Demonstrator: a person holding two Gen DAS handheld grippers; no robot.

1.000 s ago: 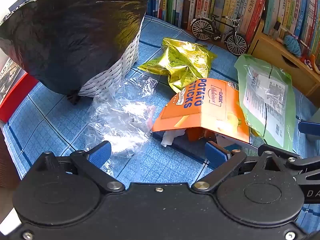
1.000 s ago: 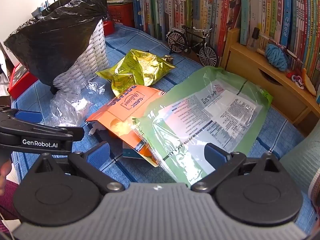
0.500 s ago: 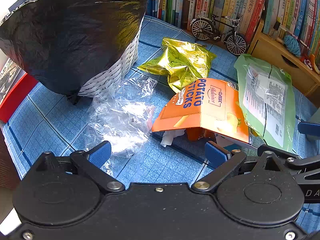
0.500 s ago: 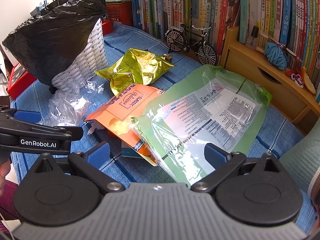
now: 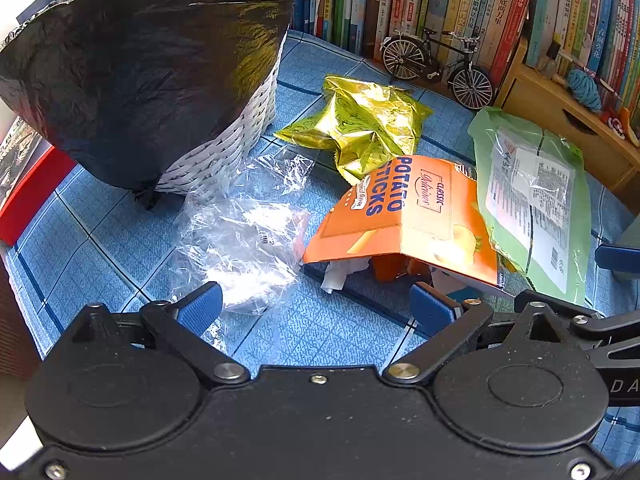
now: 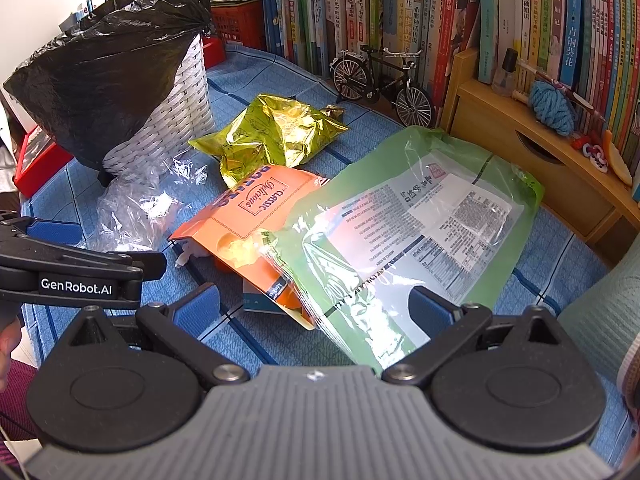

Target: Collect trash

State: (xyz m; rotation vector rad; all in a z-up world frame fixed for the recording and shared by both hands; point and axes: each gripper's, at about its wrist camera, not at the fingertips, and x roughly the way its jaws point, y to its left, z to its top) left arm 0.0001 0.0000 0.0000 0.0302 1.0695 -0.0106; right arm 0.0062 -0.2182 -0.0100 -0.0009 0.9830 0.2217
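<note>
A white woven bin (image 5: pixel 224 152) (image 6: pixel 176 120) lined with a black bag (image 5: pixel 152 64) stands at the back left. Trash lies on the blue cloth: crumpled clear plastic (image 5: pixel 244 236) (image 6: pixel 136 208), a gold foil bag (image 5: pixel 360 124) (image 6: pixel 272 136), an orange potato-sticks box (image 5: pixel 404 216) (image 6: pixel 248 216) and a green pouch (image 5: pixel 532 196) (image 6: pixel 416 224) overlapping the box. My left gripper (image 5: pixel 316 308) is open, low over the cloth near the clear plastic. My right gripper (image 6: pixel 316 306) is open, with the pouch's near edge between its fingers, not clamped.
A row of books (image 6: pixel 400 12) lines the back, with a model bicycle (image 6: pixel 380 80) in front. A wooden shelf (image 6: pixel 532 152) with blue yarn (image 6: pixel 552 106) stands at the right. A red box (image 5: pixel 28 196) sits left of the bin. The left gripper's arm (image 6: pixel 72 268) shows in the right wrist view.
The right gripper has crept slightly forward over the green pouch. The left gripper and the trash have hardly moved.
</note>
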